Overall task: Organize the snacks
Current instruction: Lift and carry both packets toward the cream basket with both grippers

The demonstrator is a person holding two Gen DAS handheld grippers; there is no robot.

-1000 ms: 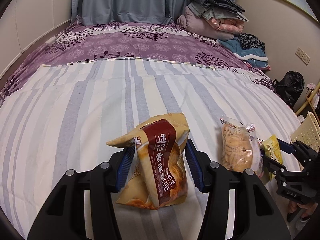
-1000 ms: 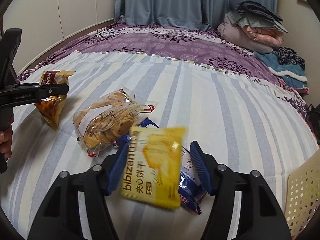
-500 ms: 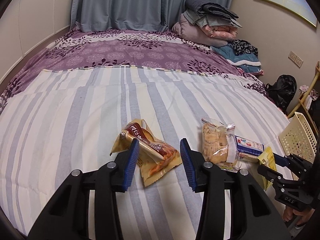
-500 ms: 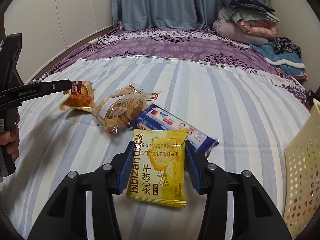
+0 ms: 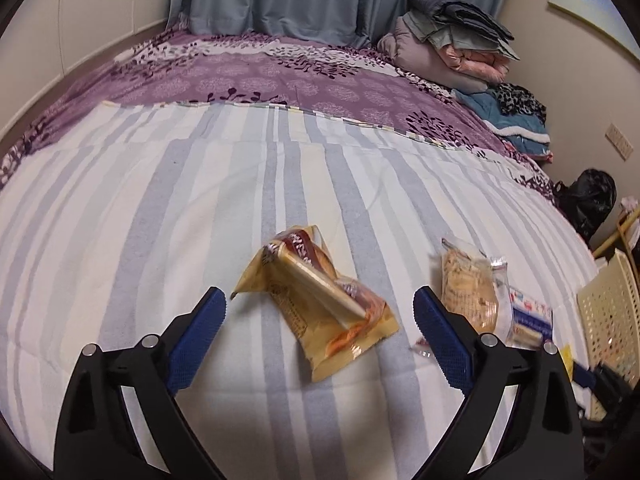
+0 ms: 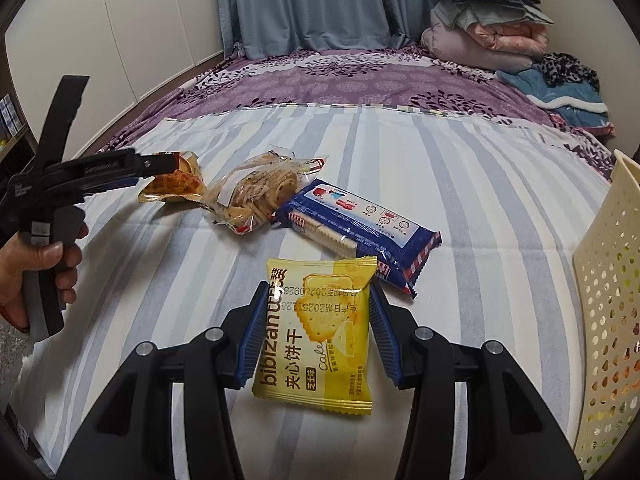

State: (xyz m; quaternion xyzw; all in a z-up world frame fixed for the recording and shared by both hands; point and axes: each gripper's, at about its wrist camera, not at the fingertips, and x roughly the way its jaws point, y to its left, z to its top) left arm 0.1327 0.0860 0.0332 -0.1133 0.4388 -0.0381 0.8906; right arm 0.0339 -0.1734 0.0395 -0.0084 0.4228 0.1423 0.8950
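An orange snack bag [image 5: 320,304] lies on the striped bed, just ahead of my left gripper [image 5: 320,320], which is open and empty. It also shows in the right wrist view [image 6: 172,184]. My right gripper [image 6: 314,332] is shut on a yellow biscuit packet [image 6: 316,336]. A clear bag of cookies [image 6: 256,192] and a blue cracker packet [image 6: 356,228] lie side by side ahead of it; both show in the left wrist view, cookies [image 5: 468,288] and crackers [image 5: 528,316].
A cream perforated basket [image 6: 604,312] stands at the bed's right edge, also in the left wrist view [image 5: 608,312]. Folded blankets [image 6: 488,28] are piled at the far right. White wardrobe doors [image 6: 132,20] line the left wall.
My left gripper opened and let the orange bag drop onto the bed, then backed off. My right gripper kept the yellow packet and drew back slightly.
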